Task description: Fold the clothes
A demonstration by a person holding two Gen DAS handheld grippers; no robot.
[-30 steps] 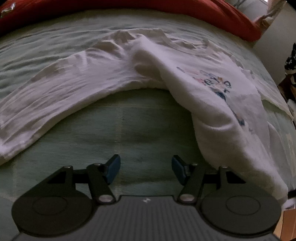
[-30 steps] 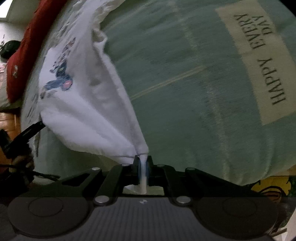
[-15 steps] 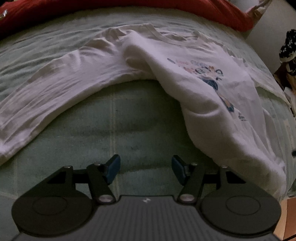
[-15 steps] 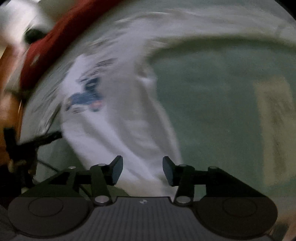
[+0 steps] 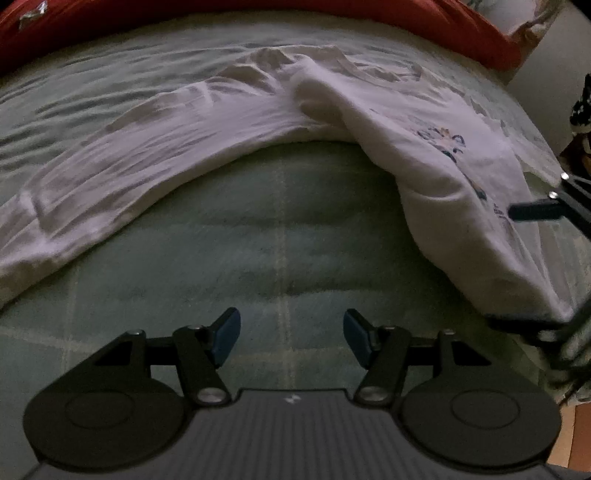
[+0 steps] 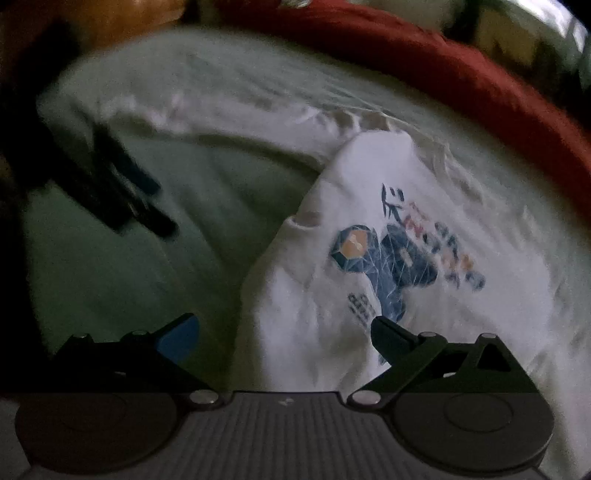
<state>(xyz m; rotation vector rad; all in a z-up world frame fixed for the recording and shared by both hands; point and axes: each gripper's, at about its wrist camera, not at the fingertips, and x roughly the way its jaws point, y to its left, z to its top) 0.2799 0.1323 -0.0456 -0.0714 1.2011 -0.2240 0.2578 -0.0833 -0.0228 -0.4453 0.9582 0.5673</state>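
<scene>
A white long-sleeved shirt with a blue print lies on the green bed cover. Its body is folded over on itself at the right, and one sleeve stretches to the left. My left gripper hovers open over bare cover in front of the shirt, with nothing between its blue pads. My right gripper is above the shirt's folded lower part, its jaws opening wide. Cloth shows below the gap, but the pads do not press it. In the left wrist view, its fingers reach in from the right edge.
A red blanket or pillow runs along the far side of the bed. The left gripper shows blurred at the upper left of the right wrist view. Floor and dark clutter lie beyond the bed's right edge.
My right gripper let go of the shirt's edge, opened wide, rolled and swung over to face the printed front. The shirt's freed part settled on the bed. My left gripper shifted slightly.
</scene>
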